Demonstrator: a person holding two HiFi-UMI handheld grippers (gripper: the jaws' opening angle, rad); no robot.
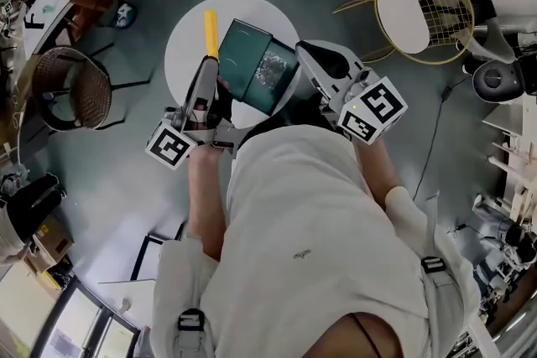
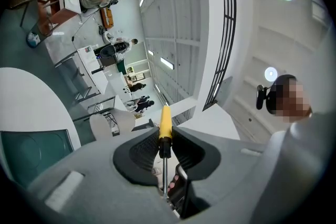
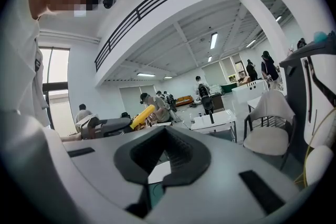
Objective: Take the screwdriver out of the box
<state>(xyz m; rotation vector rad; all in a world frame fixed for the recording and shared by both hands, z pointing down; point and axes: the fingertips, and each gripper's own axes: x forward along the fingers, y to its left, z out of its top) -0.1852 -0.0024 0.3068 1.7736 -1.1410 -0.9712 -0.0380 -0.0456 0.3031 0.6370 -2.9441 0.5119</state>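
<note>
the screwdriver [image 2: 165, 134] is sitting out of the box [image 1: 256, 67], just beside its left edge in the head view, yellow handle pointing away from you. your left gripper [image 1: 209, 71] is clamping its black collar. your right gripper [image 1: 312, 54] is hovering at the box's right edge, jaws parted, gripping nothing

- Head view: camera sitting on person's head, facing steeply down past torso [image 1: 319, 247] onto table [image 1: 189, 46]; medium range, floor showing all around.
- Left gripper view: camera riding on left gripper [image 2: 165, 147], looking along jaws at close range, tilting slightly up, frame rolled sideways, hall and ceiling lying beyond.
- Right gripper view: camera riding on right gripper [image 3: 165, 152], facing roughly level across hall.
- Overlap: screwdriver [image 3: 143, 115] showing in all three views; table edge appearing in head and left gripper views.
</note>
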